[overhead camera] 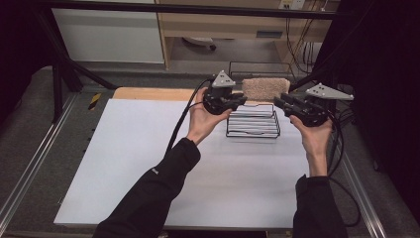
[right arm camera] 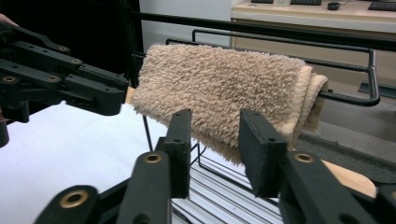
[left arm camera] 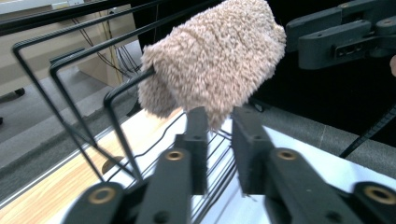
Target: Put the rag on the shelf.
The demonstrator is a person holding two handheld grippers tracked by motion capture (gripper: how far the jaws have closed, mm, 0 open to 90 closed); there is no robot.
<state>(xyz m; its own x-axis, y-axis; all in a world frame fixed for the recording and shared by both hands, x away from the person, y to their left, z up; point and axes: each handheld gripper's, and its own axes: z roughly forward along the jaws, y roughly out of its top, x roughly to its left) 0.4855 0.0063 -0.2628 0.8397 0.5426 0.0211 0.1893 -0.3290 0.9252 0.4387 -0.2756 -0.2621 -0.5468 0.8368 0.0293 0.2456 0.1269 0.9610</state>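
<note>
The folded towel (overhead camera: 265,88) hangs over the back rail of the black wire rack (overhead camera: 253,121), just above the middle of the high view, at the far edge of the white worktop (overhead camera: 148,163). Its long axis runs left to right along the rail, so one short end faces each of the tongs. The left tongs (overhead camera: 241,99) sit at its left end, the right tongs (overhead camera: 278,101) at its right end, about equally near. In the left gripper view the towel's lower fringe (left arm camera: 212,60) hangs just above the jaw tips. Both pairs stand partly apart with nothing pinched between them. The towel is beige, shaggy and thick, doubled over, likely soft and easy to snag on the wire
</note>
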